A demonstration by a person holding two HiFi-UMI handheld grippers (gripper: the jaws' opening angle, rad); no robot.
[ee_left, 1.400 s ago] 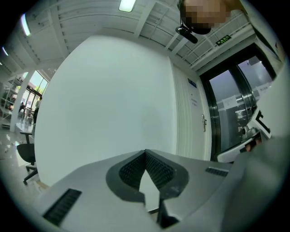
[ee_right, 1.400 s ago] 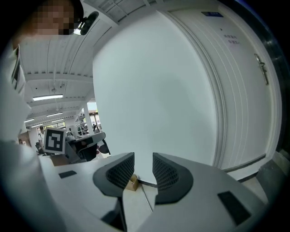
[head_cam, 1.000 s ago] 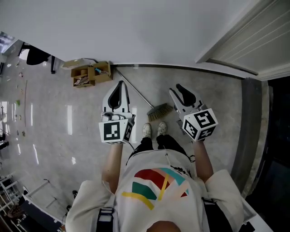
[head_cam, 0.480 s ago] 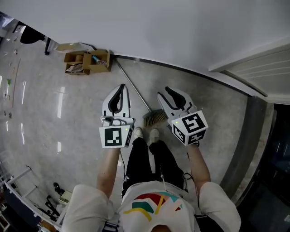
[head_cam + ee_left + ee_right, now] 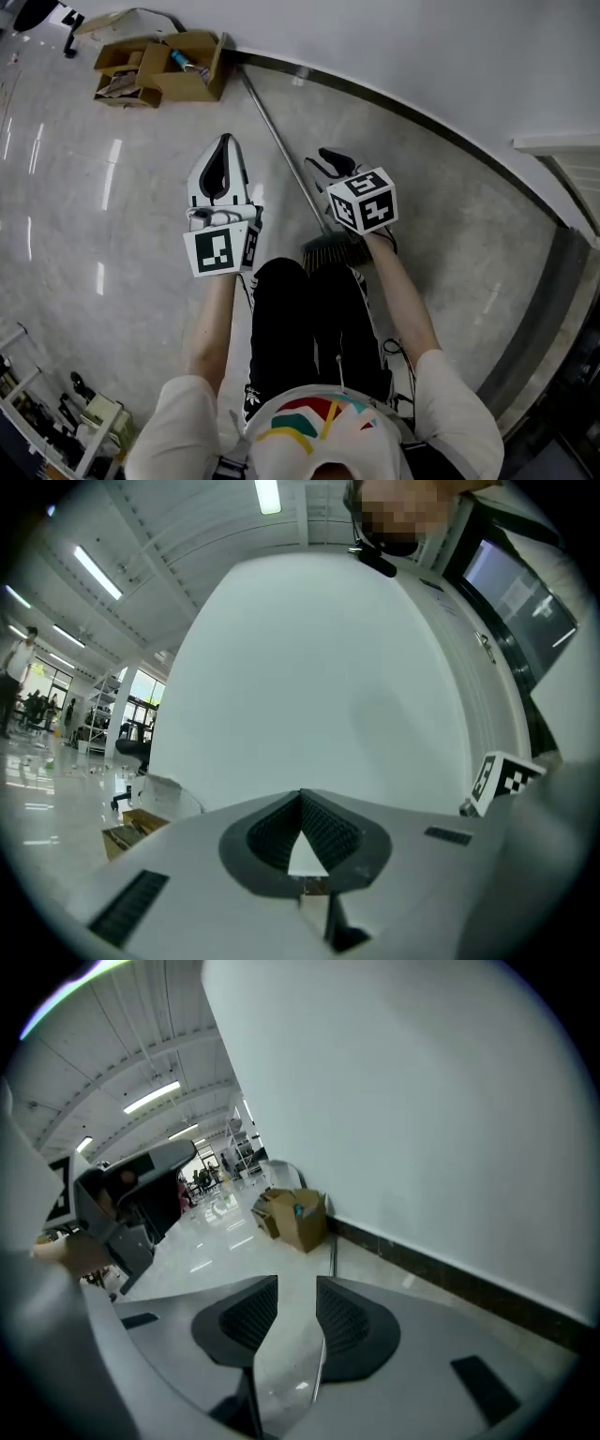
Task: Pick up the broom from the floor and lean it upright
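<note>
The broom lies flat on the grey floor in the head view. Its thin metal handle runs from the wall down to the brush head by the person's feet. My right gripper hovers just right of the handle, above the brush end, open with nothing between its fingers. In the right gripper view the handle shows on the floor through the gap of the right gripper. My left gripper is shut and empty, out to the left of the handle. The left gripper view shows the left gripper facing the white wall.
An open cardboard box with odds and ends sits against the wall at the handle's far end, also in the right gripper view as the cardboard box. A dark baseboard runs along the white wall. The person's legs stand beside the brush.
The person has moved closer over the broom. The right gripper has come down and forward next to the handle. The left gripper stays shut on the handle's left.
</note>
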